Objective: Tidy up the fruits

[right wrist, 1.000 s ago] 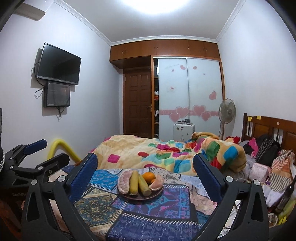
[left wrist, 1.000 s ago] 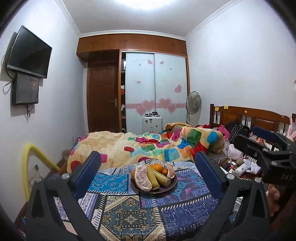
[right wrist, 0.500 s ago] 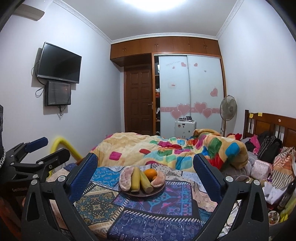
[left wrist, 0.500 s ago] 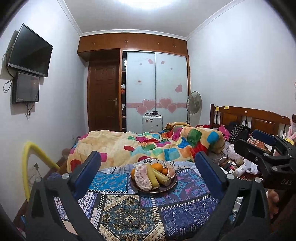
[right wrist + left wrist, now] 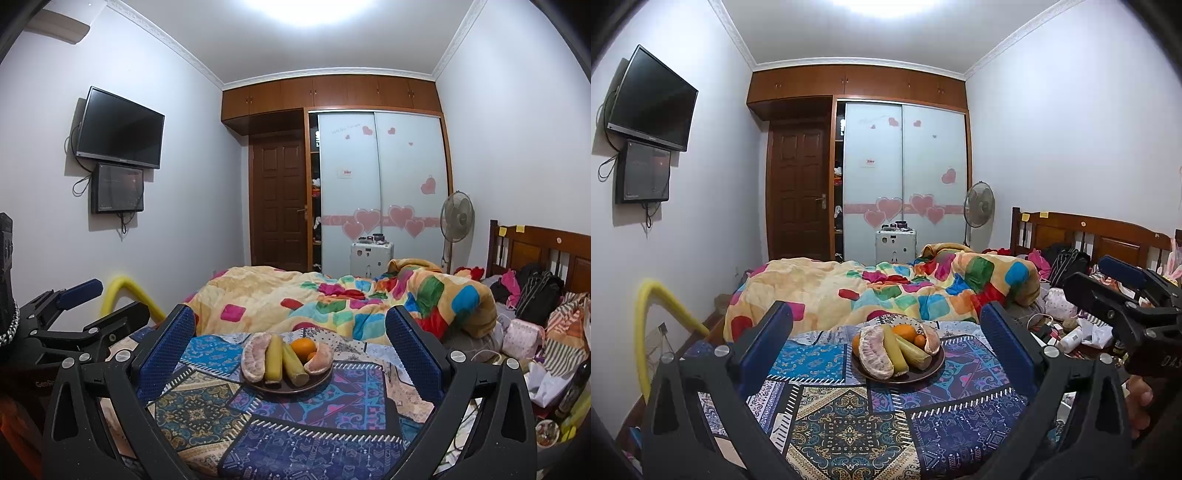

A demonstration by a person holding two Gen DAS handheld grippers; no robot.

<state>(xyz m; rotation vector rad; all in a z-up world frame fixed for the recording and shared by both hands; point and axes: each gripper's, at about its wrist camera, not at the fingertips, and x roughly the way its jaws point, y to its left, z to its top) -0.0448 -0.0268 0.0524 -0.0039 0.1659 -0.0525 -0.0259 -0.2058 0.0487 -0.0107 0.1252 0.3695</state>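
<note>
Left gripper [image 5: 886,345] spread wide, nothing between its blue pads; right gripper [image 5: 290,345] likewise spread, holding nothing. Both hover short of dark plate [image 5: 314,382] on patterned cloth [image 5: 325,435]. Plate carries two pomelo segments [image 5: 253,356], two yellow-green sticks [image 5: 274,357], oranges [image 5: 303,347]. Quilt [image 5: 295,295] behind.

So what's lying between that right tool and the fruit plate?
Only bare patterned cloth. In the right wrist view, nothing sits between the open right tool and the fruit plate.
</note>
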